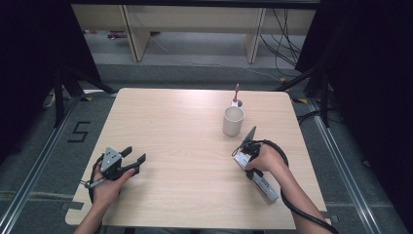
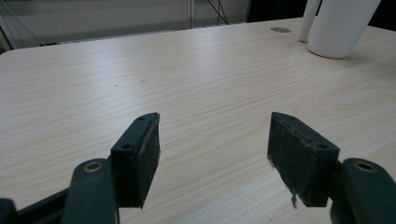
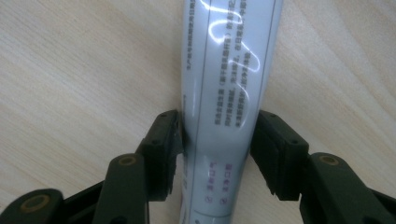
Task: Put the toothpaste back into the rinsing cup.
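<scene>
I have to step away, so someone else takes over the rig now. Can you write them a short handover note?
Right gripper: jaws set on either side of the white tube, which lies flat on the table; they look closed on it, not lifted.
Left gripper: open, empty, low over the table's near left part.
White cup stands upright on the far right part, a small pink-tipped item just behind it.
Done: the tube is gripped.
Left: lift the tube; it probably goes to the cup.
</scene>
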The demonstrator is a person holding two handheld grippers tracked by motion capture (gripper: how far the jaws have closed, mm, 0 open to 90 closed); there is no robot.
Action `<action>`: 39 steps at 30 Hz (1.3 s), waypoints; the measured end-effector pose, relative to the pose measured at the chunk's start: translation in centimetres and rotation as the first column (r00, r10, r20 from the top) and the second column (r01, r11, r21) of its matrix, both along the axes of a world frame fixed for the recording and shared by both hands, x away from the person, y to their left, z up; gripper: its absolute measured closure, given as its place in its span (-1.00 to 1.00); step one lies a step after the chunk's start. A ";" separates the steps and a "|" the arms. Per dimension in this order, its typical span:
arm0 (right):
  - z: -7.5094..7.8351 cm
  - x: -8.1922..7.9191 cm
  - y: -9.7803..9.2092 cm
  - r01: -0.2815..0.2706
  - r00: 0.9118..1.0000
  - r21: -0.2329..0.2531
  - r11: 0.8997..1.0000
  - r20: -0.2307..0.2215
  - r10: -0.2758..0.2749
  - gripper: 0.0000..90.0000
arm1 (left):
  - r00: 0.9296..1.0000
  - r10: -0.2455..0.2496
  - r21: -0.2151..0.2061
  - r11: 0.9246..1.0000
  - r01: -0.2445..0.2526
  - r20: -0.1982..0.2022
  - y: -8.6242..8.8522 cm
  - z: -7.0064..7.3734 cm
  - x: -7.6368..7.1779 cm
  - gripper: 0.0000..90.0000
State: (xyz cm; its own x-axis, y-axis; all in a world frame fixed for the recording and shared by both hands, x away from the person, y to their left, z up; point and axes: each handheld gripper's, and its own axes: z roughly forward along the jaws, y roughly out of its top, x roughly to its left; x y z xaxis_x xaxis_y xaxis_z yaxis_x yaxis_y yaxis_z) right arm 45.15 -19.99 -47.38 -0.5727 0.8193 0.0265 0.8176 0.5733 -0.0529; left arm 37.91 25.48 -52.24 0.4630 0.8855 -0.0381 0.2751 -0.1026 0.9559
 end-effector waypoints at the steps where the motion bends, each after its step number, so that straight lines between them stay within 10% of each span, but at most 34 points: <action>1: 0.0 -0.1 0.2 0.021 1.000 -0.001 1.000 -0.004 -0.021 0.17 | 1.000 0.000 0.000 1.000 0.000 0.000 0.0 0.0 0.0 -0.24; 25: 0.3 0.4 0.8 0.082 0.997 -0.039 0.996 -0.009 -0.083 0.55 | 1.000 -0.012 -0.007 1.000 0.012 0.008 0.0 -0.1 0.1 -0.23; 39: 1.2 0.0 0.1 0.106 0.993 0.030 0.994 0.052 -0.108 0.68 | 1.000 -0.007 0.005 1.000 0.007 -0.001 0.0 0.0 0.0 -0.24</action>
